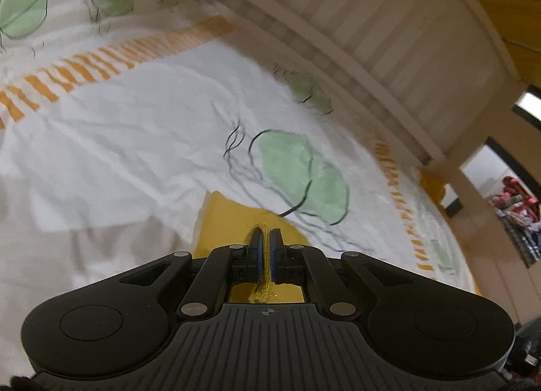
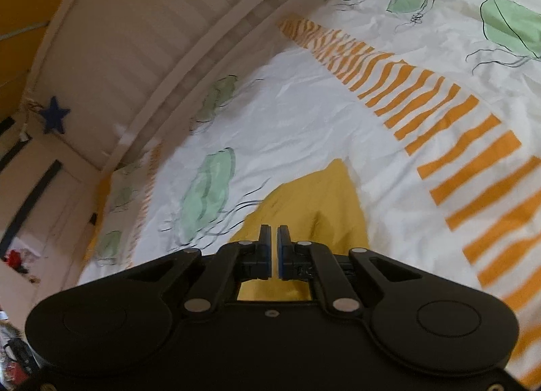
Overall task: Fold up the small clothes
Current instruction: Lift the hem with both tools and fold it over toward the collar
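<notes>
Mustard-yellow cloth [image 1: 236, 218] hangs from our left gripper [image 1: 267, 235], whose jaws are clamped on a bunched fold of it. In the right wrist view we see the same yellow cloth [image 2: 314, 198] spread beneath our right gripper [image 2: 274, 235]; its jaws are nearly together, but we cannot tell whether fabric sits between them. Below lies a white bedspread [image 1: 135, 127] with green leaves and orange stripes, beside a slatted cream bedframe [image 1: 389, 19].

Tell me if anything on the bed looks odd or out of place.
Nothing looks spilled or damaged. The white bedsheet with green leaf prints is creased, and the mustard-yellow cloth is bunched rather than flat, a frayed edge pinched in the left gripper.
</notes>
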A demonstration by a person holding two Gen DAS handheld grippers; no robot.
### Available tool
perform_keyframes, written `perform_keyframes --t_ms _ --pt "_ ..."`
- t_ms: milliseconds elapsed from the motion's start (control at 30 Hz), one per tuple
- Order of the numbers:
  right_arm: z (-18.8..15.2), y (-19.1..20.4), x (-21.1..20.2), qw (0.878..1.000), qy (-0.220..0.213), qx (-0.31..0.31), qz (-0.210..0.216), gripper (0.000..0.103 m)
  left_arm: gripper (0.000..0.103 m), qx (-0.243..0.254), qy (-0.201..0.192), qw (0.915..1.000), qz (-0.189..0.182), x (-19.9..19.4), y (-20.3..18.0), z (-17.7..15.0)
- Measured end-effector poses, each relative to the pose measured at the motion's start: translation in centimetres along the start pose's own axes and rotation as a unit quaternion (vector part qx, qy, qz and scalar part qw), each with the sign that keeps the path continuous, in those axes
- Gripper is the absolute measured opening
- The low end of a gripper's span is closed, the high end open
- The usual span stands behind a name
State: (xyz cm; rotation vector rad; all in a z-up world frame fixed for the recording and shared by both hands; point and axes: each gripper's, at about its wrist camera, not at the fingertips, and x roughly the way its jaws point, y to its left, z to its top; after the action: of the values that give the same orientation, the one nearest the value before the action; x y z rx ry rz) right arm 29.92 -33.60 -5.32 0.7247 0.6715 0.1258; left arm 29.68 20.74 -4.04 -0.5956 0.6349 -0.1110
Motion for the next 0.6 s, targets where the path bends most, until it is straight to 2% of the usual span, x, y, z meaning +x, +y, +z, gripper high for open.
perform_keyframes --t_ms 100,200,333,400,433,467,600 --pt "-0.1 0.2 0.9 1.000 -0.001 -0.024 -0.014 0.018 0.004 0.000 0.009 0.9998 0.016 1.5 0.6 -0.2" --pt "-0.9 0.5 0.9 0.999 0.017 -0.049 -0.009 0.020 0.004 -0.002 0.016 0.9997 0.020 2.1 0.9 -0.4" --pt "-2.2 0.6 0.9 0.995 0.039 -0.089 -0.029 0.023 0.004 0.002 0.021 0.9995 0.023 2.1 1.2 -0.5" --pt "-2.7 0.4 1.1 0.993 0.046 -0.100 -0.032 0.034 0.004 0.003 0.021 0.9995 0.023 1.9 1.3 -0.4" --pt "-2.8 0.4 1.2 0.993 0.049 -0.102 -0.031 0.045 0.004 0.004 0.021 0.9995 0.023 1.9 1.3 -0.4" --pt "-3.0 0.4 1.3 0.993 0.050 -0.107 -0.030 0.049 0.004 0.005 0.022 0.9995 0.023 1.8 1.2 -0.3" --pt "-3.5 0.7 1.8 0.987 0.052 -0.147 -0.041 0.049 0.004 0.010 0.022 0.9994 0.024 1.9 0.9 -0.3"
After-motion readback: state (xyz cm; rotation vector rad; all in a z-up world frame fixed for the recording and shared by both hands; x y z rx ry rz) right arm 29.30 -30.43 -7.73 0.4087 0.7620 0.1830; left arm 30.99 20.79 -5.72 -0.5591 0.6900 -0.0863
